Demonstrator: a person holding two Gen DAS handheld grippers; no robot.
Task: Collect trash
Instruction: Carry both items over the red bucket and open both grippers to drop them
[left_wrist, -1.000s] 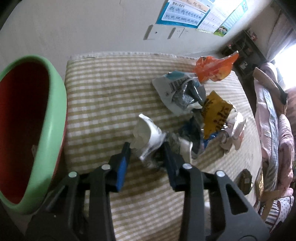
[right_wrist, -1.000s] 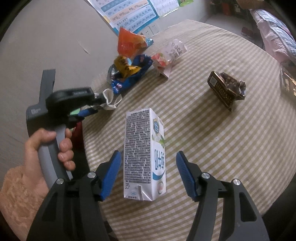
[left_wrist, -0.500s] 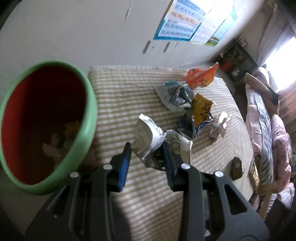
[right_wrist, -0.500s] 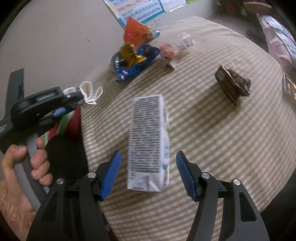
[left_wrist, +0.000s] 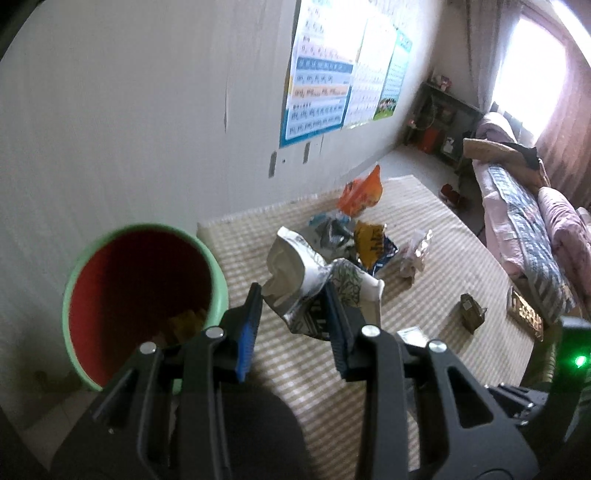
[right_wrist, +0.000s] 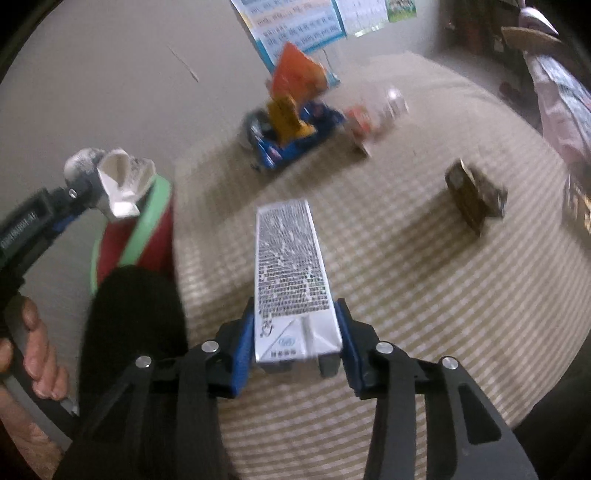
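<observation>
The crumpled white printed wrapper (left_wrist: 299, 280) is pinched in the left gripper (left_wrist: 291, 325), lifted off the checked tablecloth (left_wrist: 424, 369) just right of the green-rimmed red bin (left_wrist: 218, 273). The white milk carton (right_wrist: 291, 280) lies on the near cloth, the right gripper (right_wrist: 295, 350) having just closed onto its near end. Orange, yellow and blue snack wrappers (right_wrist: 291, 110) lie far off by the wall.

We're counting two grippers (left_wrist: 291, 325) (right_wrist: 295, 345), each carrying one piece of trash: one crumpled wrapper (left_wrist: 306, 284) and one milk carton (right_wrist: 290, 273). We're seeing one green-rimmed bin (left_wrist: 77, 280) at lower left, one heap of snack bags (left_wrist: 364, 229) at centre, one brown box (left_wrist: 471, 314) at right, and two wall posters (left_wrist: 321, 70).
</observation>
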